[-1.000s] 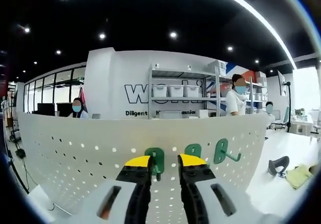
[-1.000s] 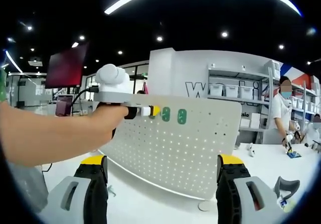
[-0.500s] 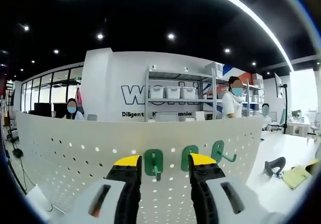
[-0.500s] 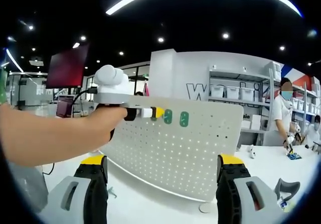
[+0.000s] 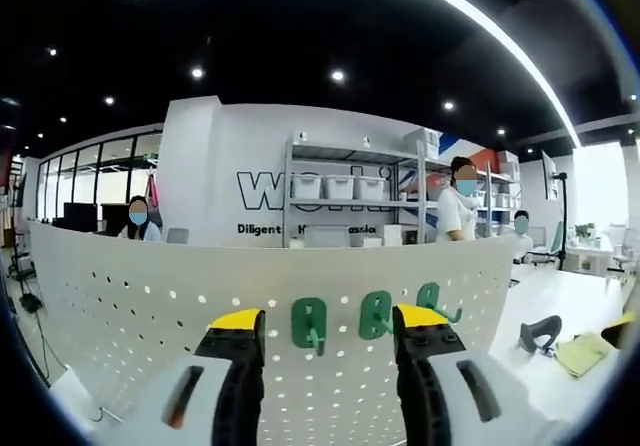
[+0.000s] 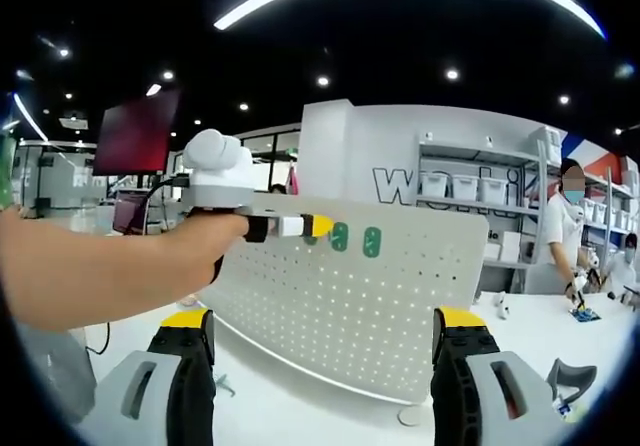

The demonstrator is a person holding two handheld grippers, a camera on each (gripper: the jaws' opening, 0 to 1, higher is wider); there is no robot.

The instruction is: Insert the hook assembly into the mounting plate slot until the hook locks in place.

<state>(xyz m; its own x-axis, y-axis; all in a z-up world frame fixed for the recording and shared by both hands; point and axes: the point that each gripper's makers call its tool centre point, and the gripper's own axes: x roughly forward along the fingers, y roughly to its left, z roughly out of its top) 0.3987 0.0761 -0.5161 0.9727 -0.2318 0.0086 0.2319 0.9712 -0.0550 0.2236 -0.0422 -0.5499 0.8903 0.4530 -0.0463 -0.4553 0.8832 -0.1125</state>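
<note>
White pegboard (image 5: 150, 316) stands upright on worktop (image 6: 300, 406); left gripper (image 5: 325, 324) released, straddling seated green hook (image 5: 309, 323); right gripper (image 6: 325, 338) released, idle.

Three green hooks (image 5: 309, 324), one pegboard (image 5: 130, 306)

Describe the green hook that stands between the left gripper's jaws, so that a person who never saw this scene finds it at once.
Start from the white pegboard standing on the table; three green hooks sit in a row near its upper edge. The wanted hook is at the left end of that row in the left gripper view. It sits between the open jaws of the left gripper.
</note>
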